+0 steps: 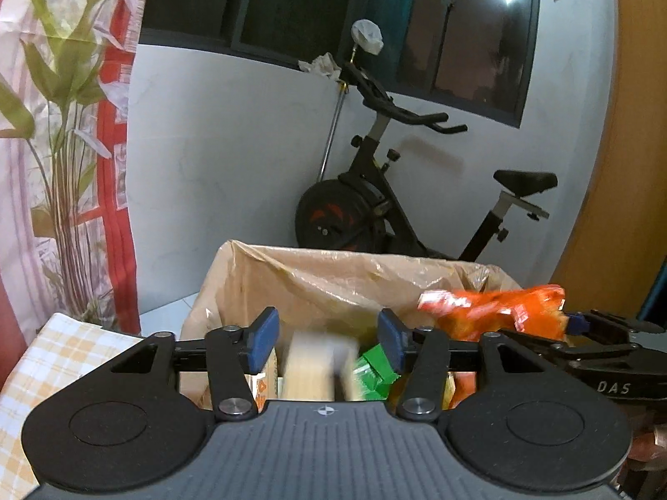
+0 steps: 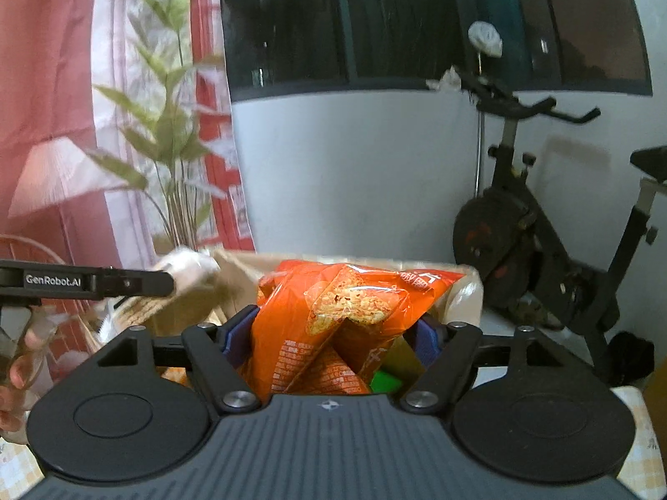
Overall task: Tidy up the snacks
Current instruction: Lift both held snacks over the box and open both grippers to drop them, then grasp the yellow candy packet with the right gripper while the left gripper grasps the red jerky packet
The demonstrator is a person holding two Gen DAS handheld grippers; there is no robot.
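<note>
- The left gripper (image 1: 328,335) hangs with its blue pads (image 1: 262,336) spread wide and nothing clamped between them, just above the open box (image 1: 233,283).
- Below the gap between those pads a pale packet (image 1: 317,368) shows as a blur inside the box; whether it touches anything cannot be told.
- Beside the pale packet lies a green pack (image 1: 375,371), and at the left an orange-and-white carton (image 1: 262,387) stands by the box wall.
- The right gripper (image 2: 329,333) is clamped on an orange bag (image 2: 333,321), one pad pressing each side of it.
- The bag shows a picture of a crisp square snack and rises above the fingers, over the right part of the box.
- In the left view the same bag (image 1: 492,312) sits at the right, held over the box rim, with the right gripper (image 1: 571,325) reaching in from the right.
- The box is brown card lined with clear film, and it rests on a yellow checked cloth (image 1: 62,350).
- In the right view the left gripper's arm (image 2: 83,281) crosses at the left, with the person's fingers (image 2: 21,375) below it.
- Behind the box stand a grey wall (image 1: 229,166), a black exercise bike (image 1: 396,208) and a dark window (image 1: 292,4).
- To the left are a leafy plant (image 1: 62,125) and a red-and-white curtain (image 1: 112,158).
</note>
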